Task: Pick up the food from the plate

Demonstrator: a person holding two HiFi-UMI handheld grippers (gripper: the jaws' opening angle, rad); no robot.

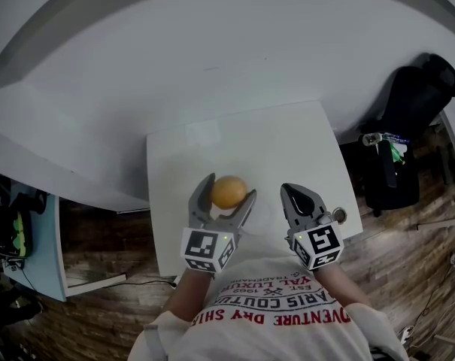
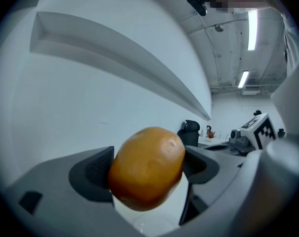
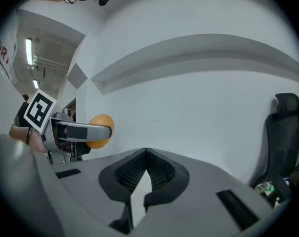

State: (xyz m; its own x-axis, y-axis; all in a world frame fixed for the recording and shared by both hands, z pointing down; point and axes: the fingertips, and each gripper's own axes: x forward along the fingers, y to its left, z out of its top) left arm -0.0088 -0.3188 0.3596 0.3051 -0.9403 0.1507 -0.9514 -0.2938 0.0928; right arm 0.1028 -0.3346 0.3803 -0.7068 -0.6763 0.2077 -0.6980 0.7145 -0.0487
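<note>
A round orange-brown piece of food [image 1: 229, 192] is held between the pads of my left gripper [image 1: 229, 189], lifted above the small white table [image 1: 212, 138]. In the left gripper view the food [image 2: 147, 167] fills the gap of the gripper [image 2: 147, 171], with both pads pressed on its sides. Below it shows a faint white plate [image 2: 150, 227]. My right gripper [image 1: 292, 190] hovers beside it on the right, shut and empty; its closed jaws [image 3: 145, 154] meet at the tips. From the right gripper view the food [image 3: 101, 131] shows at the left in the other gripper.
The white table's front edge lies close to the person's body. A black chair [image 1: 417, 96] and a dark bag [image 1: 389, 173] stand on the wooden floor at the right. A pale cabinet [image 1: 39, 239] stands at the left. A white wall lies beyond the table.
</note>
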